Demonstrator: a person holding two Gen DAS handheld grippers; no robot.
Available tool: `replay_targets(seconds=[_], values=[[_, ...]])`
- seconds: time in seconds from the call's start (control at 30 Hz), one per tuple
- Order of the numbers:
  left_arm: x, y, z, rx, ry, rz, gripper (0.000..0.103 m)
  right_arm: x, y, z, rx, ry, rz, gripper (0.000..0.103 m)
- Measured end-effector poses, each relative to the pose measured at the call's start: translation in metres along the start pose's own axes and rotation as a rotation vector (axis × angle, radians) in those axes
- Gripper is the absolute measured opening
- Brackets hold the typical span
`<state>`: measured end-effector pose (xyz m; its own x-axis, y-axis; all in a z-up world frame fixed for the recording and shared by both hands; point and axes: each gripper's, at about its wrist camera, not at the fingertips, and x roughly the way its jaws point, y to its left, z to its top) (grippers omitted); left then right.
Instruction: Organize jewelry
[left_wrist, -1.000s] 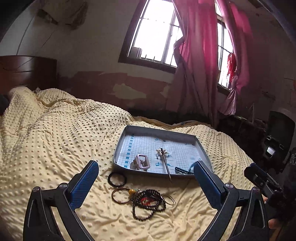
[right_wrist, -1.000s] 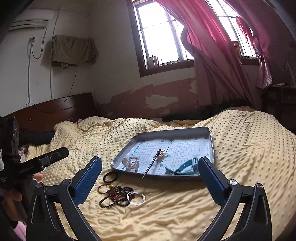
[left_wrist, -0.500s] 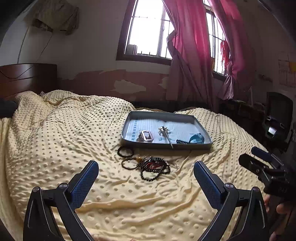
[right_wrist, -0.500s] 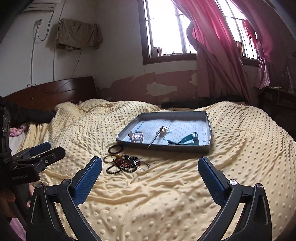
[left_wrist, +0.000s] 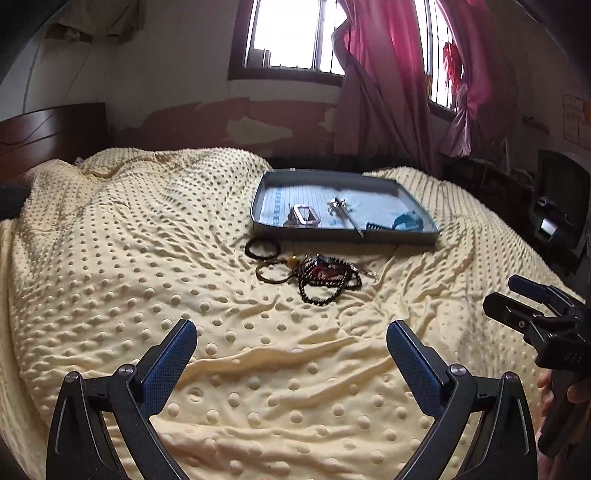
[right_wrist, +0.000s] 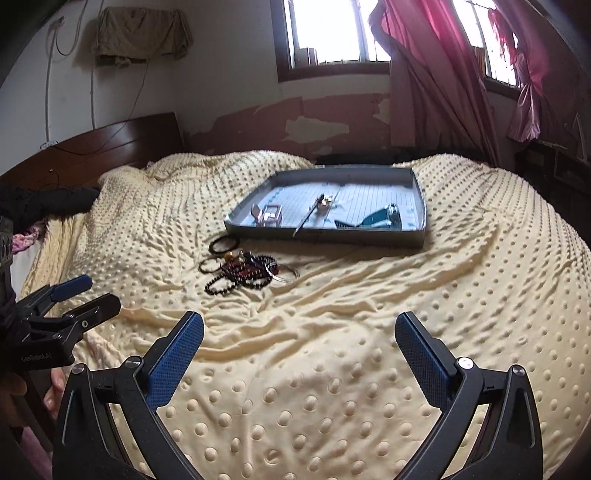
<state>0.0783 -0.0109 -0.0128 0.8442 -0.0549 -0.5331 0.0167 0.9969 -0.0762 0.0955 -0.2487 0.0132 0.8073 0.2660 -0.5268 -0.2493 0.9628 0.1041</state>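
Jewelry pile (left_wrist: 319, 275) sits tangled on the yellow dotted bedspread (left_wrist: 147, 258), just in front of the grey tray (left_wrist: 343, 236), dark bead strands knotted around something red. A black ring (left_wrist: 262, 248) lies beside it, close to the tray's near wall. Inside the tray: a pale buckle (left_wrist: 303, 215), a long metal pin (left_wrist: 349, 218) and a teal piece (left_wrist: 408, 222). Left gripper (left_wrist: 291, 354) hangs wide over bare bedspread, holding nothing. Right gripper (right_wrist: 299, 343) is spread just as wide, empty too.
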Motion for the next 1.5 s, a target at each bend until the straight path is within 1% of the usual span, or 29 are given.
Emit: replay_targets(seconds=[0.1,0.23,0.37,0.47,0.6,0.67,0.77,0.83,0.87,0.9,0.93,0.97,1.0,1.03,1.1,1.23,1.3,1.4,1.5], values=[[0.013,0.004,0.007,-0.012,0.007,0.019,0.103,0.011,0.001,0.001,-0.016,0.023,-0.021,0.102],[0.031,0.007,0.016,-0.002,0.014,0.025,0.103,0.022,0.002,0.001,-0.006,0.055,-0.016,0.102],[0.039,0.013,0.012,0.011,0.004,0.05,0.103,0.031,0.002,0.002,-0.028,0.08,-0.036,0.102],[0.047,0.018,0.009,0.016,0.039,0.063,0.103,0.041,-0.001,0.006,-0.025,0.091,-0.036,0.102],[0.059,0.025,0.01,0.003,0.079,0.031,0.103,0.063,-0.008,0.018,-0.016,0.128,-0.014,0.102],[0.068,0.027,0.011,-0.011,0.102,0.011,0.103,0.073,-0.011,0.023,-0.001,0.144,0.015,0.102],[0.079,0.031,0.013,-0.049,0.129,-0.035,0.103,0.086,-0.017,0.027,0.015,0.151,0.048,0.102],[0.083,0.031,0.015,-0.071,0.135,-0.063,0.1,0.094,-0.019,0.03,0.014,0.153,0.062,0.101],[0.086,0.031,0.016,-0.081,0.141,-0.079,0.097,0.097,-0.019,0.031,0.015,0.152,0.071,0.101],[0.089,0.03,0.017,-0.086,0.147,-0.091,0.093,0.101,-0.019,0.032,0.017,0.156,0.081,0.099],[0.092,0.029,0.017,-0.088,0.154,-0.102,0.091,0.105,-0.019,0.033,0.016,0.161,0.087,0.092],[0.094,0.027,0.018,-0.087,0.16,-0.109,0.09,0.109,-0.017,0.033,0.013,0.169,0.094,0.087],[0.097,0.026,0.018,-0.084,0.167,-0.116,0.087,0.111,-0.016,0.034,0.008,0.173,0.097,0.079],[0.101,0.024,0.018,-0.081,0.18,-0.124,0.084,0.114,-0.014,0.034,-0.001,0.177,0.099,0.076],[0.107,0.022,0.018,-0.072,0.201,-0.14,0.076,0.118,-0.011,0.033,-0.015,0.183,0.101,0.075],[0.117,0.017,0.02,-0.061,0.234,-0.181,0.067,0.125,-0.005,0.032,-0.019,0.196,0.127,0.064],[0.124,0.017,0.02,-0.063,0.261,-0.214,0.067,0.13,-0.001,0.031,-0.038,0.211,0.125,0.061],[0.134,0.021,0.018,-0.095,0.293,-0.253,0.066,0.14,0.003,0.029,-0.07,0.245,0.11,0.051],[0.139,0.024,0.019,-0.122,0.298,-0.273,0.064,0.148,0.006,0.027,-0.087,0.269,0.106,0.05]])
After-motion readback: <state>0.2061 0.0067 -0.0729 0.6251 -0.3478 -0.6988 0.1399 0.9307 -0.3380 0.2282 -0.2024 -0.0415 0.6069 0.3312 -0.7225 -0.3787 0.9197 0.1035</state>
